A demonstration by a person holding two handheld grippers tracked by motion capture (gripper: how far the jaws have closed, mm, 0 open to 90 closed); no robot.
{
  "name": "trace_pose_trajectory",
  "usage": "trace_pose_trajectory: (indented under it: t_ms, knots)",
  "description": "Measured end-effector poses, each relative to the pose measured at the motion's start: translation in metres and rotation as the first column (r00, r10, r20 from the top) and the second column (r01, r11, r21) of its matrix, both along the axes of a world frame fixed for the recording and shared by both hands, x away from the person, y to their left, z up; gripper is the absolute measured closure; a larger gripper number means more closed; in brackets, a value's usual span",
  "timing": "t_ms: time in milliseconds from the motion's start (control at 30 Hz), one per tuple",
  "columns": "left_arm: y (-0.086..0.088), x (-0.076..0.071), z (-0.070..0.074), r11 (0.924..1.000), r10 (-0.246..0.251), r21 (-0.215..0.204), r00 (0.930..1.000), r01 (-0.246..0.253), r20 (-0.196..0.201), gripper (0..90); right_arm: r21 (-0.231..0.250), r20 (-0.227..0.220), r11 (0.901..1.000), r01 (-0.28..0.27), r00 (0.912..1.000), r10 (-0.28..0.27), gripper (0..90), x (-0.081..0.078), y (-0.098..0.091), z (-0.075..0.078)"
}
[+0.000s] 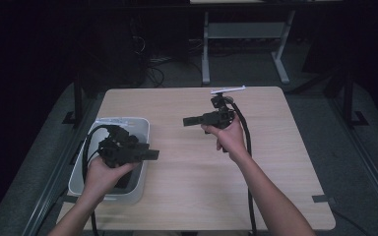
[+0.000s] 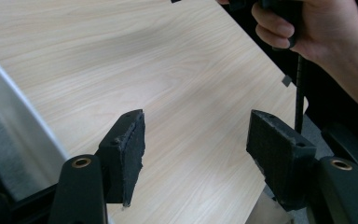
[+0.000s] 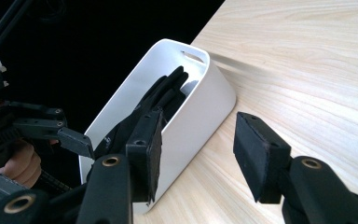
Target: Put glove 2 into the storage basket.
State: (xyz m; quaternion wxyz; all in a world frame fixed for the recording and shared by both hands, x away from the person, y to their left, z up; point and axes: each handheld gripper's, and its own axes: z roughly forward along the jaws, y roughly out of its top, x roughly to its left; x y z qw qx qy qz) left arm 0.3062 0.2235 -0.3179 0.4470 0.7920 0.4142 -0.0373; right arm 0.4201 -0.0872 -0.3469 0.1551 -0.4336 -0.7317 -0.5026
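White plastic makes the bin (image 1: pixel 142 129), which stands at the left edge of the wooden table (image 1: pixel 197 196). Inside it lie dark objects; in the right gripper view they look like black gloves (image 3: pixel 168 91) leaning against the bin wall (image 3: pixel 200 107), though the shape is not fully clear. The left gripper (image 1: pixel 150 155) hangs over the bin, near its right rim, and it points toward the middle of the table. In its own view the two pads (image 2: pixel 133 154) stand well apart with only bare wood between them, so it is released and it holds nothing. The right gripper (image 1: pixel 187 121) is over the middle of the table, well apart from the bin, and it points left toward it. Its pads (image 3: pixel 258 156) are also spread, and nothing is between them; it is released too.

Judging from this, no object is taken yet, and the hands are between steps. The next move probably calls for one gripper to turn down into the bin, to place its open jaws around one black item, and to close on it before lifting.
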Motion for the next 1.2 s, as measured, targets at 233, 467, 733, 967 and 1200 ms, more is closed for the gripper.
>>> trace_pose_trajectory:
  t_ms: [233,467,733,967,1200]
  knots:
    - [-0.014,-0.001,-0.001,0.9998,-0.019,0.002,0.9998,0.019,0.002,35.3,-0.001,0.003,0.9998,0.018,0.9998,-0.018,50.9,-0.004,-0.016,0.0]
    - [-0.029,0.0,-0.002,0.9989,-0.047,0.0,0.9989,0.047,0.009,33.2,0.002,-0.007,0.9985,0.055,0.9984,-0.055,50.8,-0.009,-0.041,-0.003]
    - [-0.046,0.0,-0.002,0.9976,-0.069,0.01,0.9975,0.069,0.013,30.8,-0.003,-0.003,0.9967,0.081,0.9967,-0.081,50.8,-0.014,-0.059,-0.006]
    - [-0.063,-0.002,-0.003,0.9953,-0.096,0.015,0.9951,0.096,0.025,28.8,-0.002,-0.005,0.9945,0.104,0.9945,-0.104,50.8,-0.021,-0.077,-0.009]
    - [-0.073,-0.003,-0.006,0.9945,-0.105,0.006,0.9942,0.104,0.027,28.2,-0.004,-0.006,0.9927,0.121,0.9927,-0.121,50.7,-0.027,-0.09,-0.012]
